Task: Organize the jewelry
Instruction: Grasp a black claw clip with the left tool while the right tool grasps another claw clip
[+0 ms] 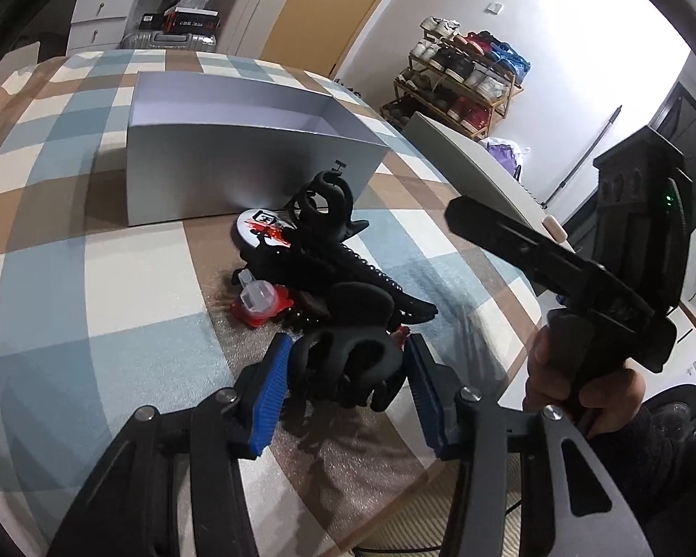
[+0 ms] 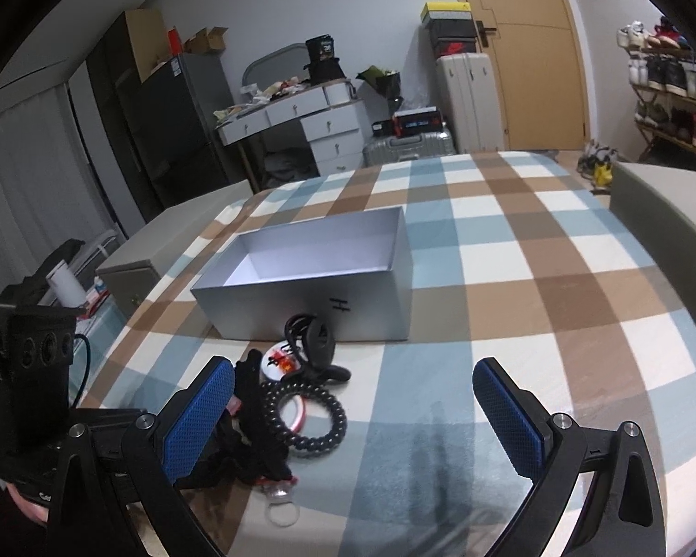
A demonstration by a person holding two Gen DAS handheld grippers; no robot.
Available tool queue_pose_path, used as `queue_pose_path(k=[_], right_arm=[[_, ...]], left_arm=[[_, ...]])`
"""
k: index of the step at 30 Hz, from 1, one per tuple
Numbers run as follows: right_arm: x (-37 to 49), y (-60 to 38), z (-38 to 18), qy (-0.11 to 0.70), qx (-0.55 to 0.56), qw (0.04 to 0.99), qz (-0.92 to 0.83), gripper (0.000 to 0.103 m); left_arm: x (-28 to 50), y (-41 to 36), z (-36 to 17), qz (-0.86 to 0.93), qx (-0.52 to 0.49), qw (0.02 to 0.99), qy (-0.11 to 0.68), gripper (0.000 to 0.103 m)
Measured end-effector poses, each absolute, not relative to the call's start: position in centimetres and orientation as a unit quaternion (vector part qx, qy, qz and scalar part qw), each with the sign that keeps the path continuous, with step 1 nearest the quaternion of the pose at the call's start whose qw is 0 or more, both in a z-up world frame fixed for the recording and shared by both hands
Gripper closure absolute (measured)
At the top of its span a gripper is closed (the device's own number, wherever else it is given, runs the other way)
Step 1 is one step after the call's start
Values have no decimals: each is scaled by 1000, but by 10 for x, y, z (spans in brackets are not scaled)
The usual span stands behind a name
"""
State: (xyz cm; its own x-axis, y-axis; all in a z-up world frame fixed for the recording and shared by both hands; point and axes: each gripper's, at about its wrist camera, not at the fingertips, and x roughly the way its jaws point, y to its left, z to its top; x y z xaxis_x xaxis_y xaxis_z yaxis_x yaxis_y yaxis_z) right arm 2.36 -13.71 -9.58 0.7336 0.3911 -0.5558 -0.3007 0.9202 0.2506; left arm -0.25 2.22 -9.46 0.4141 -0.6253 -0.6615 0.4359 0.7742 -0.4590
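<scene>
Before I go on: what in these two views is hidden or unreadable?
- Left wrist: whether the left gripper pads press the black hair claw; the claw hides contact.
- Left wrist: grey box floor, behind its front wall.
- Right wrist: pile's near items, behind the right gripper's left finger.

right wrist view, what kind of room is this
Most likely a bedroom at home: a plaid blanket covers what looks like a bed, with a white dresser, suitcases and a shoe rack along the walls.

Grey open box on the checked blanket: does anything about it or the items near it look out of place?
The grey open box is empty, while the black hair claws and spiral ties lie in a tangled heap on the blanket in front of it. Nothing looks spilled or broken.
</scene>
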Motion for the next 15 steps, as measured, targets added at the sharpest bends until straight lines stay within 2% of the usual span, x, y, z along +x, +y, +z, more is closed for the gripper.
queue_pose_path(k=[10, 15], right_arm=[[38, -130, -99, 345, 86, 910, 215, 3], [58, -115, -106, 380, 89, 890, 234, 13]], left_arm=[[-8, 37, -81, -310, -109, 845, 421, 59], [-7, 42, -75, -279, -104, 861, 412, 59]])
